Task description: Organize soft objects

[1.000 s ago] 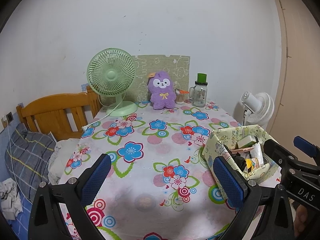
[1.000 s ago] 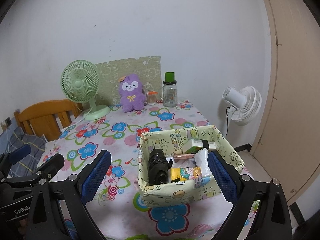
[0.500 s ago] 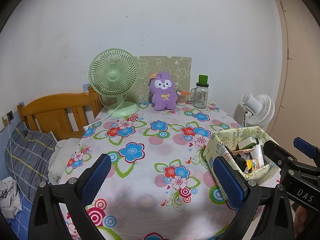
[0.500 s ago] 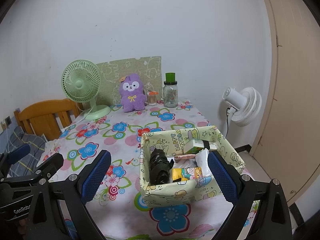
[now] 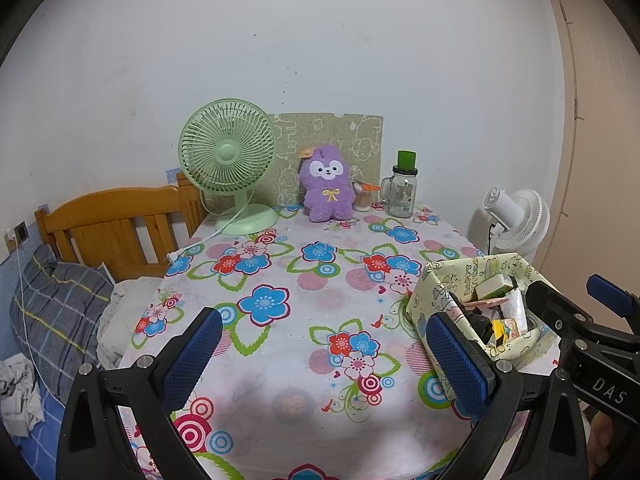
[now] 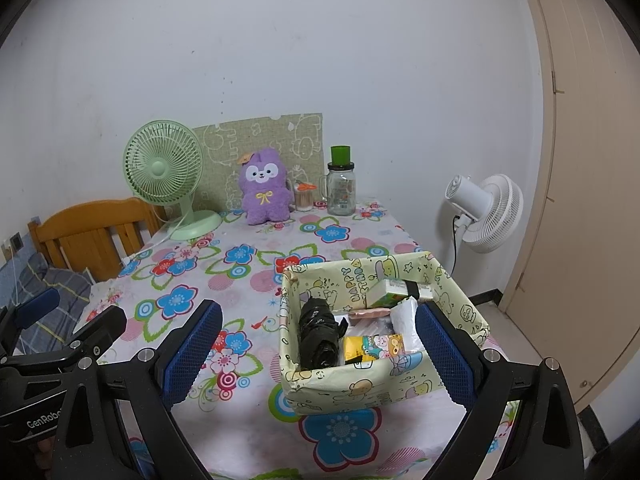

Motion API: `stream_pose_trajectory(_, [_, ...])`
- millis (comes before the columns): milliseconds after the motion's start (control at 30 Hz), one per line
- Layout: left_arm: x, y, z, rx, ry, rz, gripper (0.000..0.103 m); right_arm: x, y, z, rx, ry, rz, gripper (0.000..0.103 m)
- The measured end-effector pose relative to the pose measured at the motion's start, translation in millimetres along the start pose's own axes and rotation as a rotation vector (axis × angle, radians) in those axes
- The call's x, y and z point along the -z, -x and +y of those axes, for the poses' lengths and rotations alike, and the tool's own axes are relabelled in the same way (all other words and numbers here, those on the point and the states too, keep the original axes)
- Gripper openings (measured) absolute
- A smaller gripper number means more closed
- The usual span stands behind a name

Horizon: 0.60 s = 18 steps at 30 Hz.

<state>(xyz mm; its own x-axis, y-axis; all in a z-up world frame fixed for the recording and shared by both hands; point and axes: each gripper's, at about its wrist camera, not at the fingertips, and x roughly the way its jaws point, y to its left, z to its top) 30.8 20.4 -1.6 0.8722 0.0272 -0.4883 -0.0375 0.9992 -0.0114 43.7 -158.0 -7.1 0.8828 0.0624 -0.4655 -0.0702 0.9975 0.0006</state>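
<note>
A purple plush toy (image 5: 327, 184) sits upright at the far edge of the flowered table (image 5: 280, 280), against a green board; it also shows in the right wrist view (image 6: 265, 188). A yellow-green patterned fabric box (image 6: 384, 376) with a black bundle, packets and a small carton stands near the table's front right; it also shows in the left wrist view (image 5: 448, 280). My left gripper (image 5: 324, 356) is open and empty over the near table edge. My right gripper (image 6: 316, 350) is open and empty, its fingers either side of the box's near end.
A green desk fan (image 5: 230, 160) stands left of the plush, its cord trailing on the table. A glass jar with a green lid (image 5: 402, 192) and a small cup (image 5: 362, 196) stand right of it. A wooden chair (image 5: 116, 224), bedding (image 5: 52, 320) and a white floor fan (image 6: 484, 212) flank the table.
Both views have pulled back and risen slightly, so the table items look a little smaller and farther. Both grippers stay open. Nothing on the table moved.
</note>
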Motion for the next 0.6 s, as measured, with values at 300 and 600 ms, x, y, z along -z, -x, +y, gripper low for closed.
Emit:
stream_pose_trajectory(300, [0.0,1.1,0.8,-0.006,0.004,0.0,0.103,-0.6,0.7,-1.3,0.0,0.002,0.001,0.099])
stream_pose_trajectory(600, [0.2,1.5,0.9,-0.007,0.003,0.001,0.103,-0.4,0.5,-0.5,-0.001,0.004,0.002,0.099])
